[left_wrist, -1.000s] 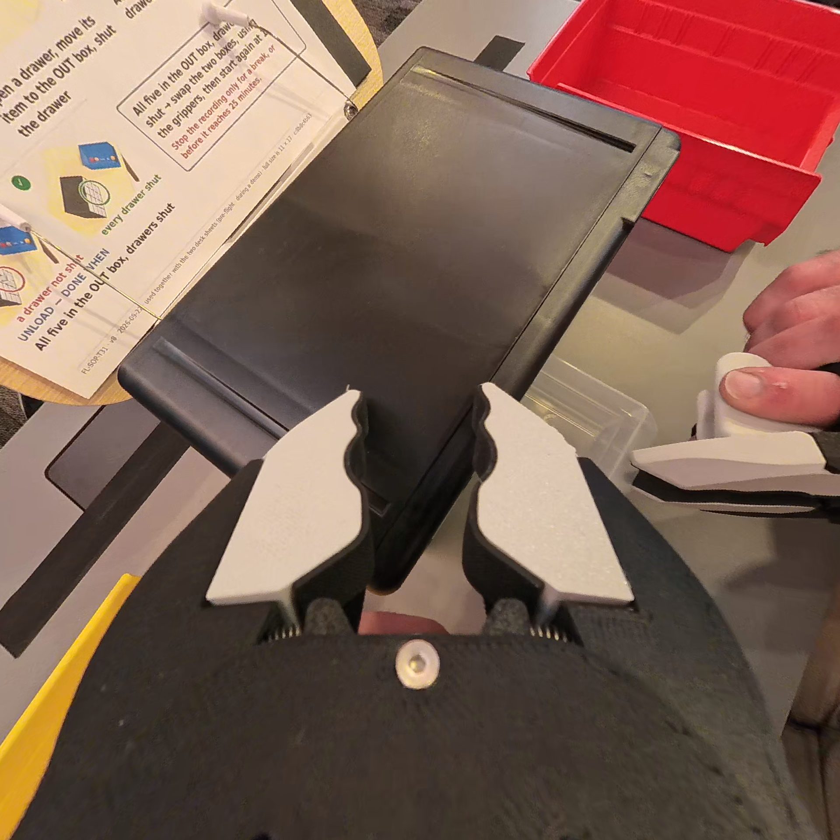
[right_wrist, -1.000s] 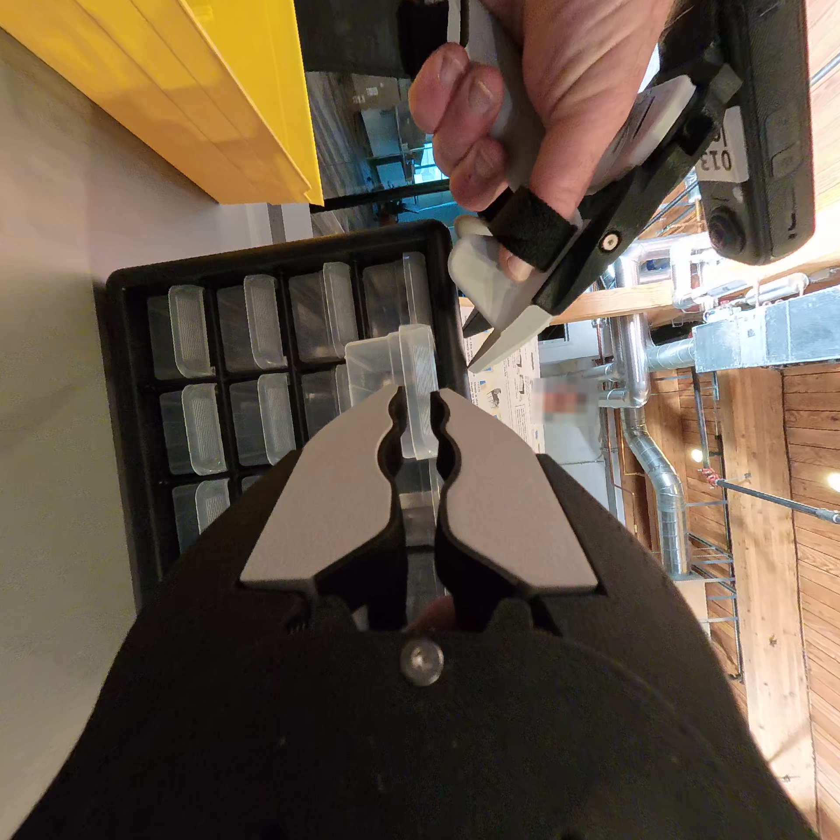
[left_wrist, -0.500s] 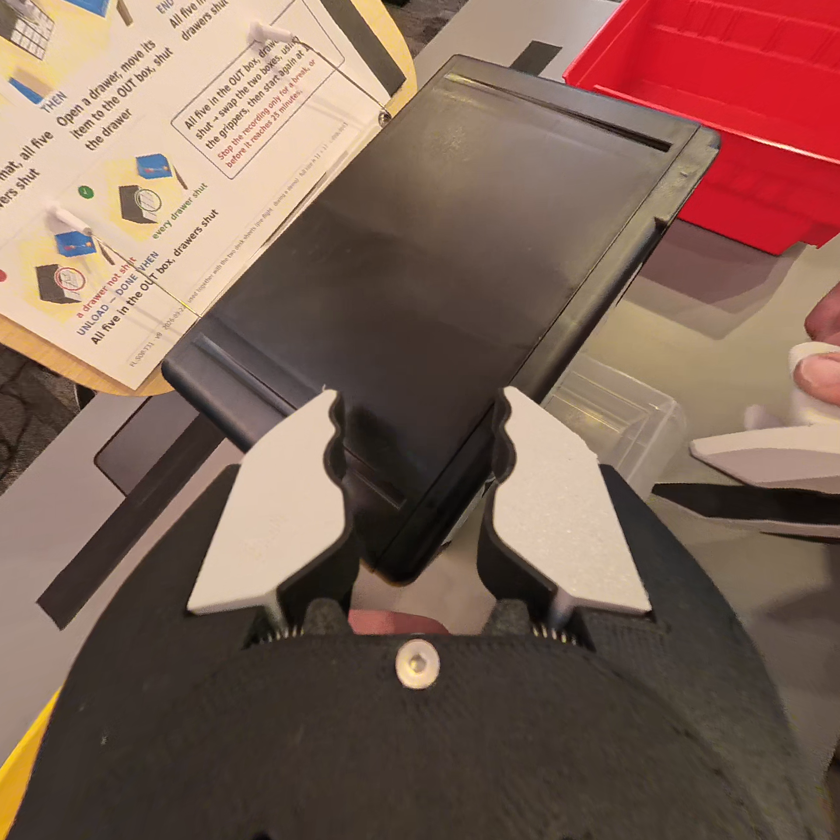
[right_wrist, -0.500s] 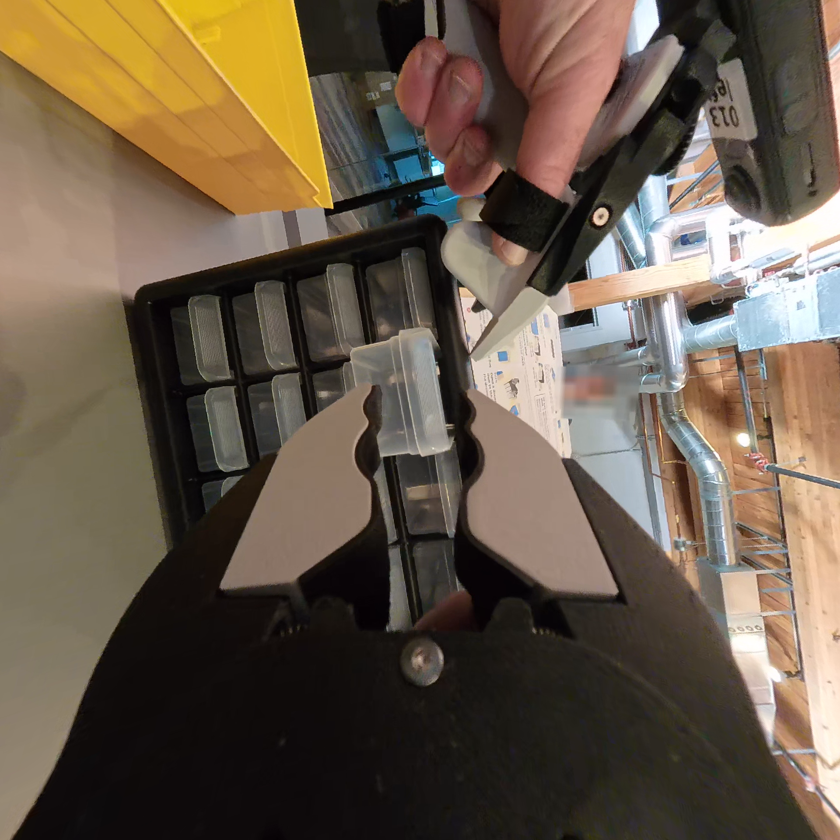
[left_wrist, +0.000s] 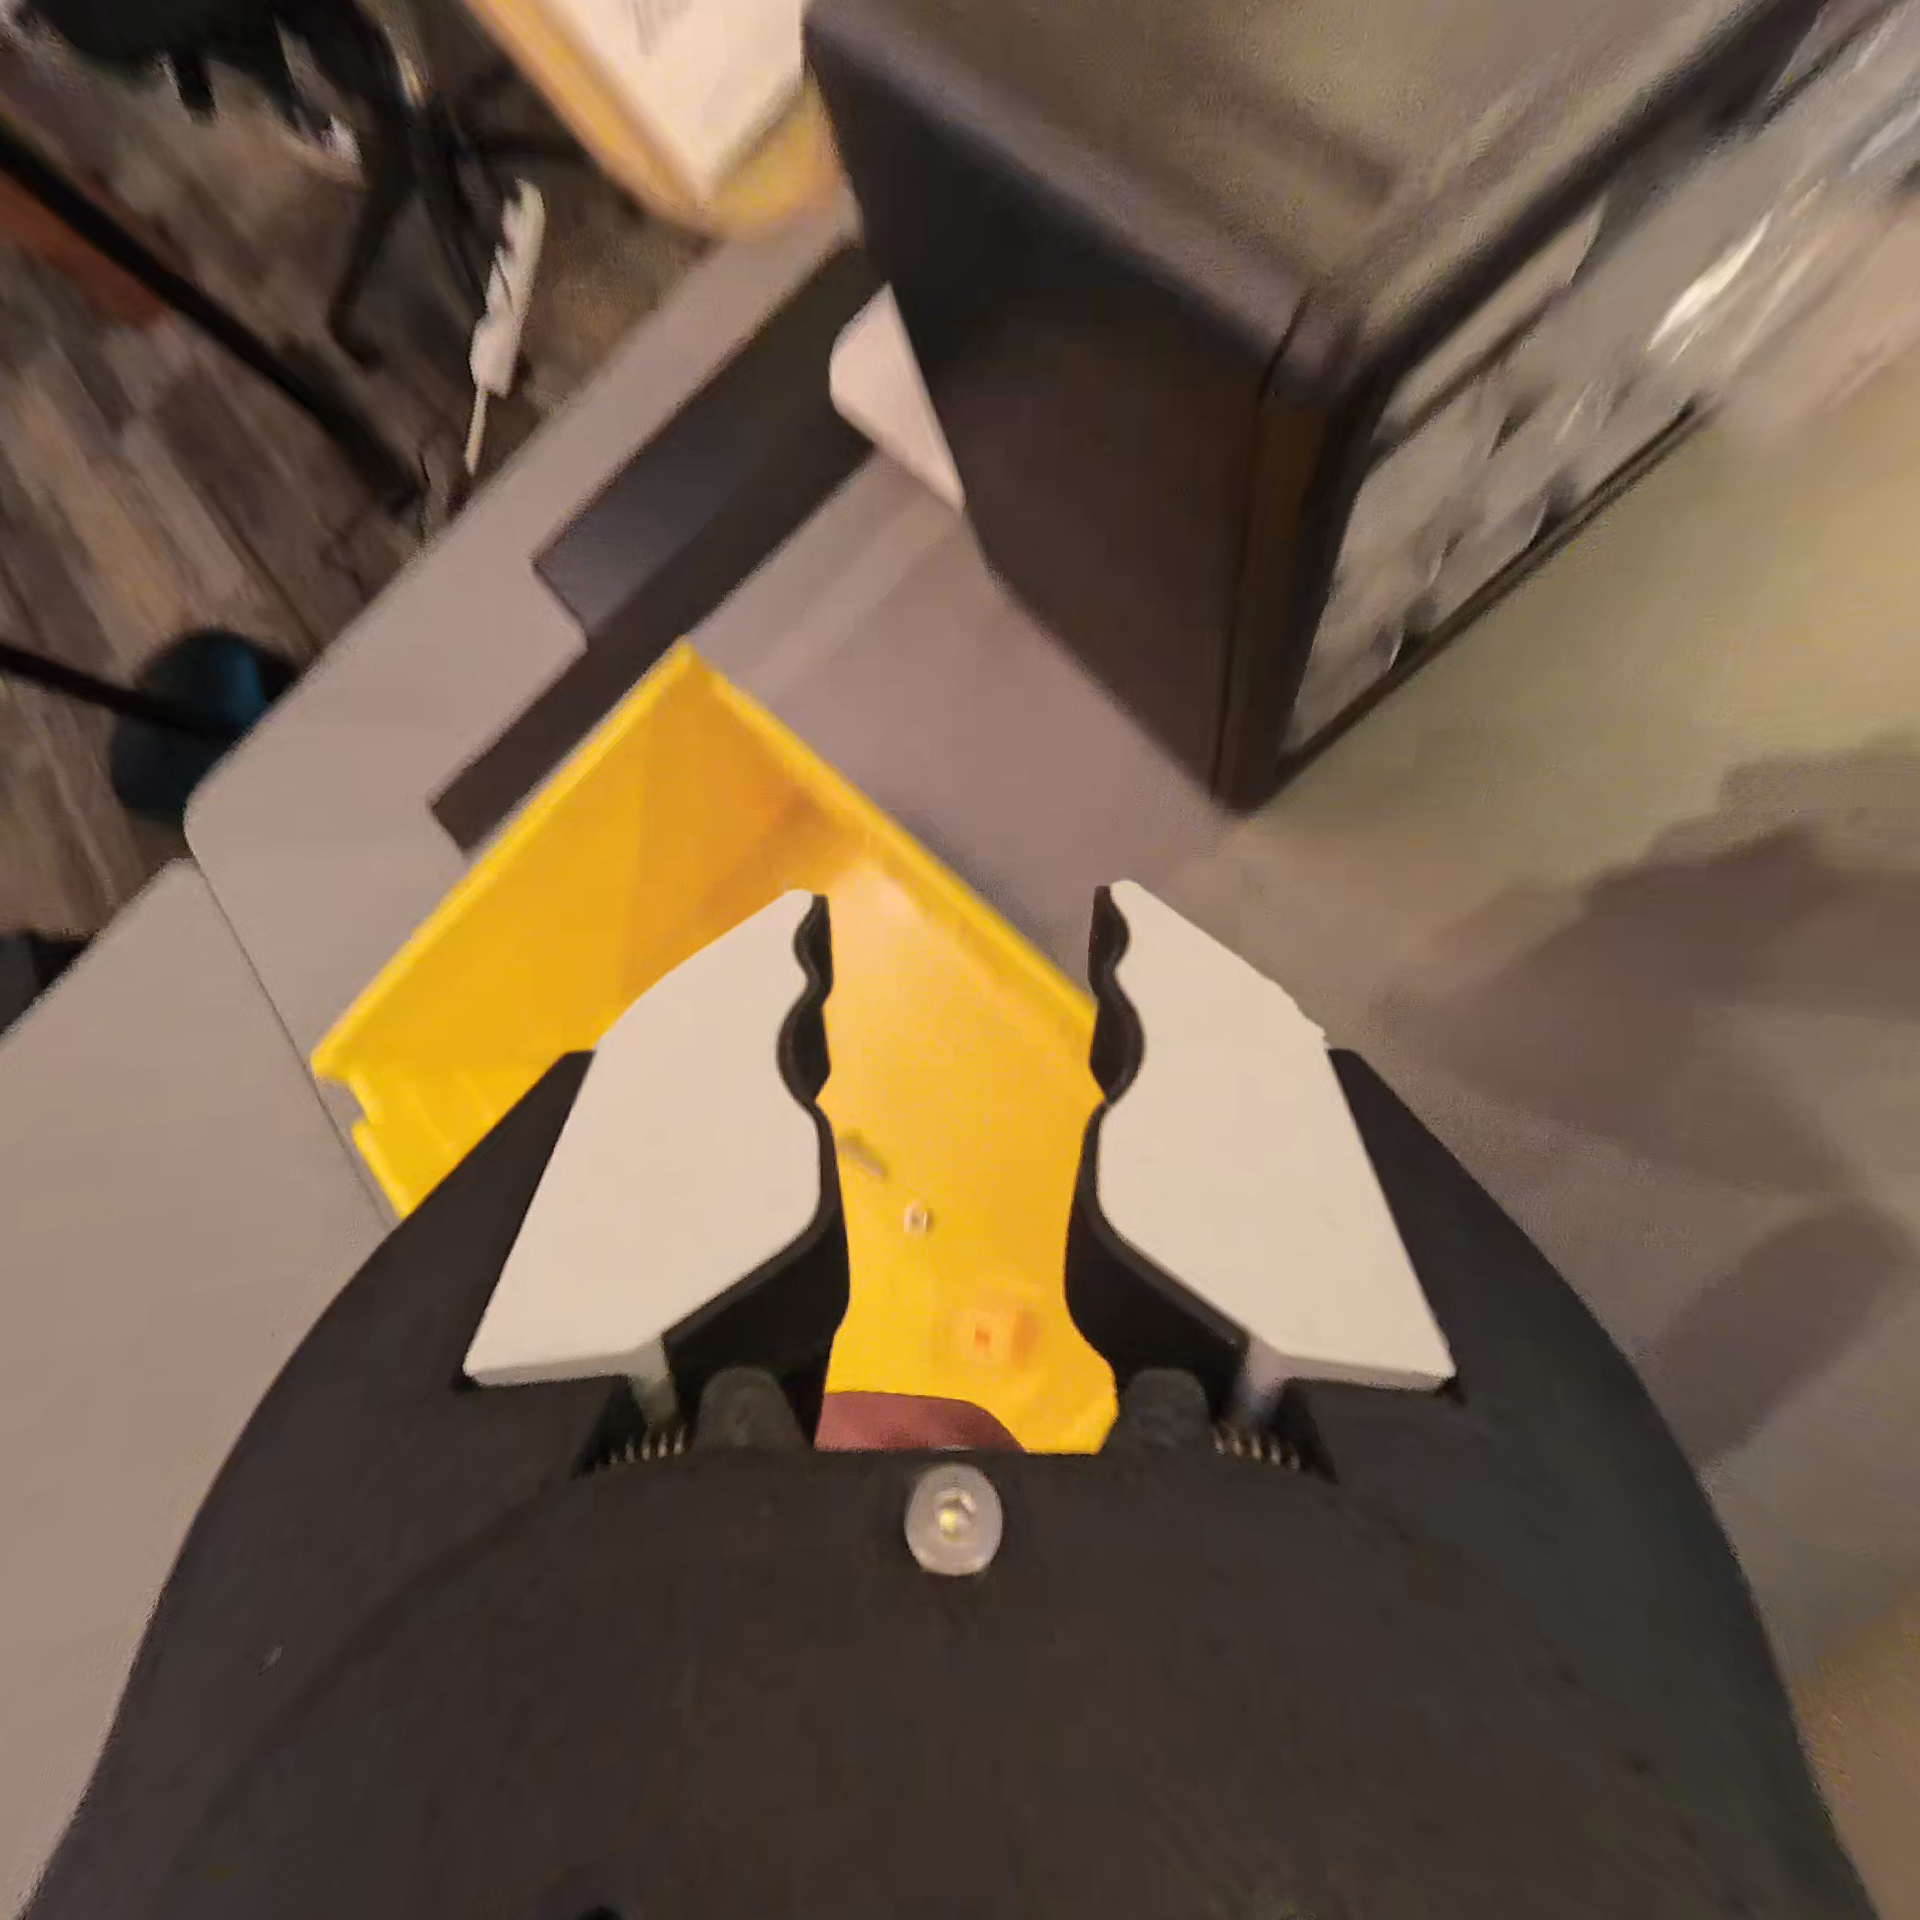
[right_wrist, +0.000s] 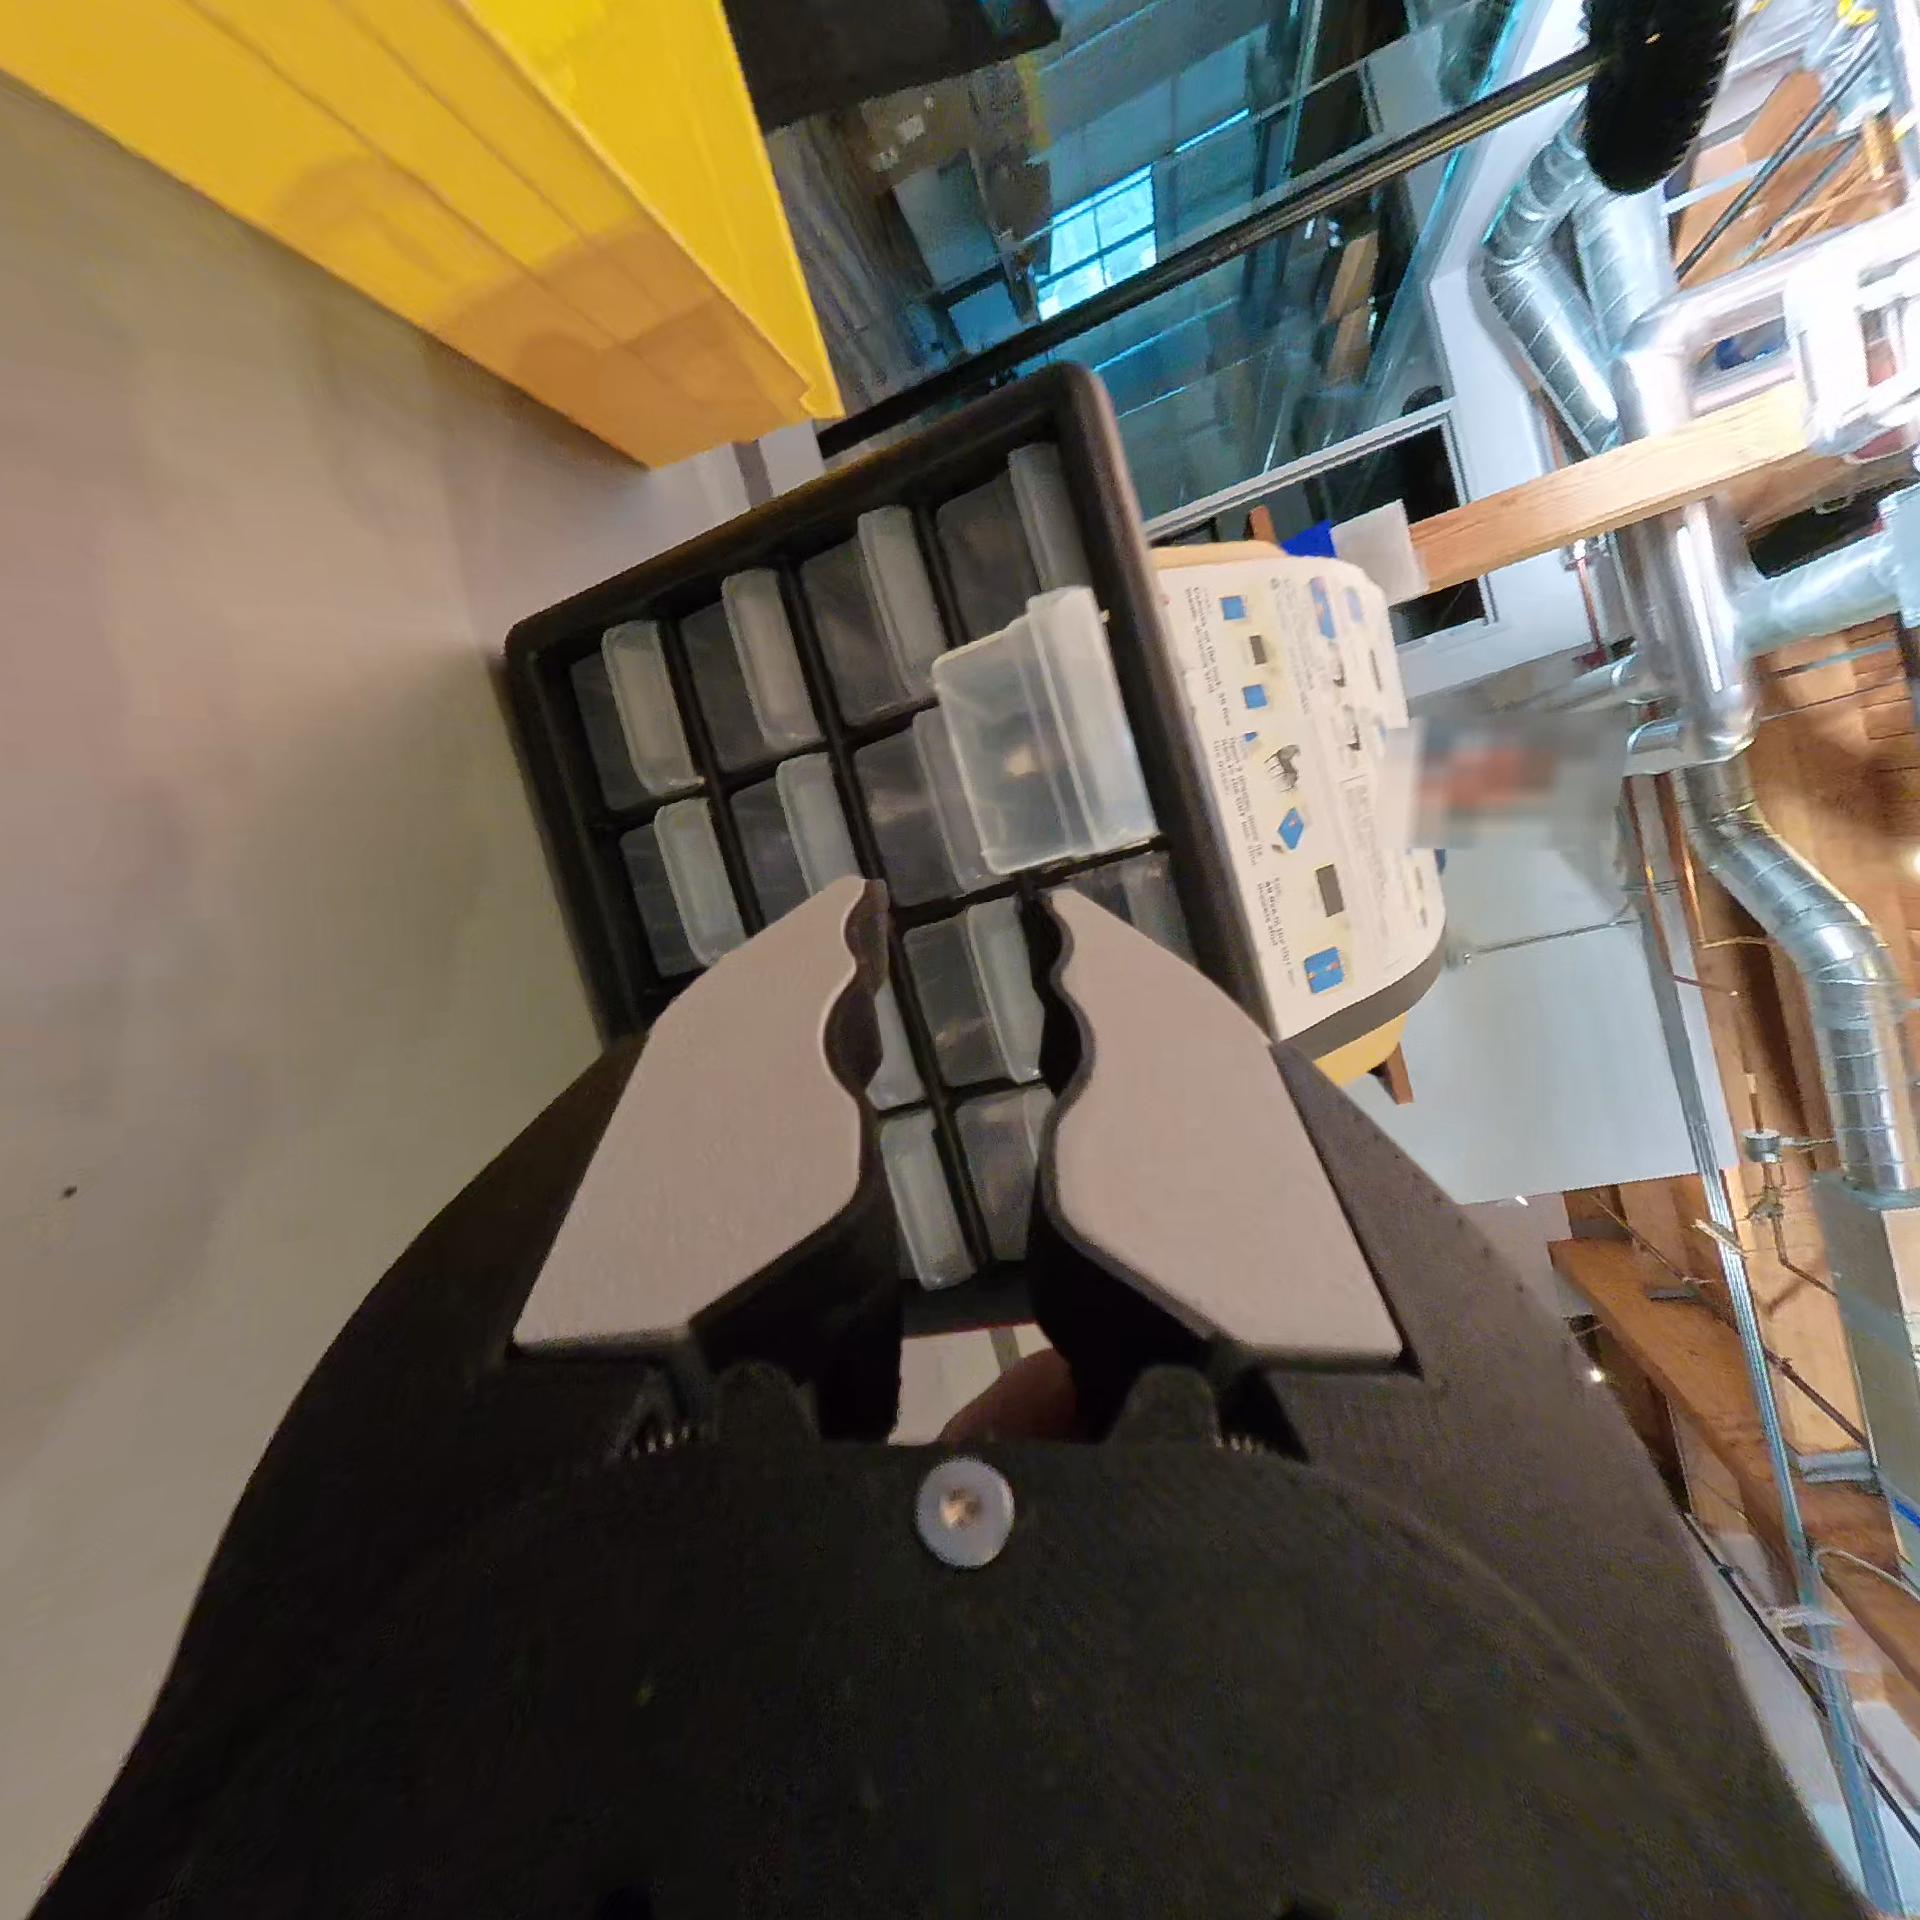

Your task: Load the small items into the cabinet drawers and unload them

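The black cabinet (right_wrist: 1117, 582) has many small clear drawers. One drawer (right_wrist: 1039, 738) in its upper row sticks out, open; I cannot tell what is in it. My right gripper (right_wrist: 961, 904) is open and empty, a short way in front of the cabinet face and below the open drawer. My left gripper (left_wrist: 956, 904) is open and empty above the yellow bin (left_wrist: 582, 935). Small items lie on the bin floor, among them an orange square piece (left_wrist: 982, 1335) and a tiny pale piece (left_wrist: 914, 1218). The left wrist view is blurred and shows the cabinet (left_wrist: 1091, 416) at upper right.
The yellow bin's side (right_wrist: 468, 208) stands on the grey table (right_wrist: 260, 831) beside the cabinet. An instruction sheet on a round wooden board (right_wrist: 1309, 779) lies behind the cabinet. The table edge and the floor (left_wrist: 156, 364) are at left.
My left gripper swung from over the cabinet top down over the yellow bin. My right gripper let go of the drawer front, opened and drew back; the drawer stays pulled out.
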A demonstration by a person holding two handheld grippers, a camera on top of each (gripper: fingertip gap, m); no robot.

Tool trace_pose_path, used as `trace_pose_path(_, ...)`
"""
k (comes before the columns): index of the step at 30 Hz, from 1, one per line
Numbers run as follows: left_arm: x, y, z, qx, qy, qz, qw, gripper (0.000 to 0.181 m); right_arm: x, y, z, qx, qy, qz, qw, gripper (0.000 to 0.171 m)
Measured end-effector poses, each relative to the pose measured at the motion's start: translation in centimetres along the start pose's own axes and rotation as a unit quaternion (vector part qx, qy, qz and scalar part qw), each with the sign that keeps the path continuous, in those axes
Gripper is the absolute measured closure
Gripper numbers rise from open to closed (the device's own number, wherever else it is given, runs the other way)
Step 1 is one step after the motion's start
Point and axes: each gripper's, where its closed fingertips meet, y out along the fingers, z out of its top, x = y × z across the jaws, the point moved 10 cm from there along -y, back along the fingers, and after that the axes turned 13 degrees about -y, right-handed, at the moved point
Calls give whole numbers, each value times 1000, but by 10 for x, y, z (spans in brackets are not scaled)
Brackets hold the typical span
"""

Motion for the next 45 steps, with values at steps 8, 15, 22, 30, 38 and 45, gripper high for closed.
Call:
trace_pose_path(8,-33,40,-104,-211,32,12,977,129,-12,-10,-5,-11,36,46,998,148)
trace_pose_path(15,-39,71,-134,-327,64,-27,943,130,-21,-19,-4,-20,55,73,996,148)
trace_pose_path(22,-43,84,-142,-372,58,-19,926,157,-25,-19,-9,-30,60,79,995,148)
trace_pose_path(30,-48,77,-139,-346,46,-12,937,160,-25,-19,-11,-34,71,85,993,149)
trace_pose_path(38,-38,26,-87,-228,42,6,973,160,-24,-20,-12,-39,83,91,992,150)
trace_pose_path(45,25,-14,6,-95,114,-49,988,160,-27,-19,-11,-36,97,101,989,150)
